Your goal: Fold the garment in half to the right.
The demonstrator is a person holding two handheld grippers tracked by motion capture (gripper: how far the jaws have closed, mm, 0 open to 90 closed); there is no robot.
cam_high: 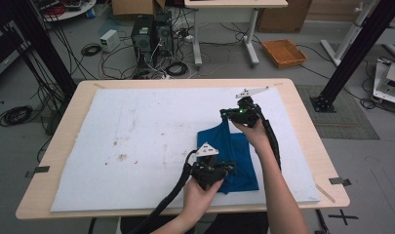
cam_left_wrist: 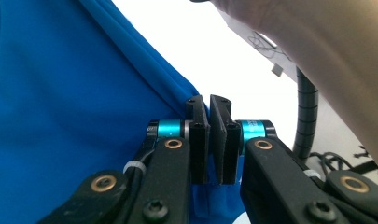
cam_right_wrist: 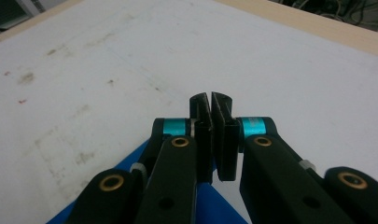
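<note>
The blue cloth lies on the right half of the white mat that covers your tabletop, partly folded, with one corner lifted toward the far side. The mat is the largest surface here, stained in places, and the cloth sits near its front right area, so both hands can reach it without stretching across.

Your left tongs work at the near edge of the cloth, and in the left gripper view the left tongs are pressed together with blue fabric showing around and below the jaws, so they appear to pinch a fold of the cloth. Your right tongs hold the far corner; in the right gripper view the right tongs are likewise pressed together, with blue cloth hanging just beneath them.

Gripping two edges at once probably keeps the fabric taut, so a fold can be carried across without the layer sagging or bunching. The likely next need is to lay the raised edge down evenly over the part resting on the mat.
</note>
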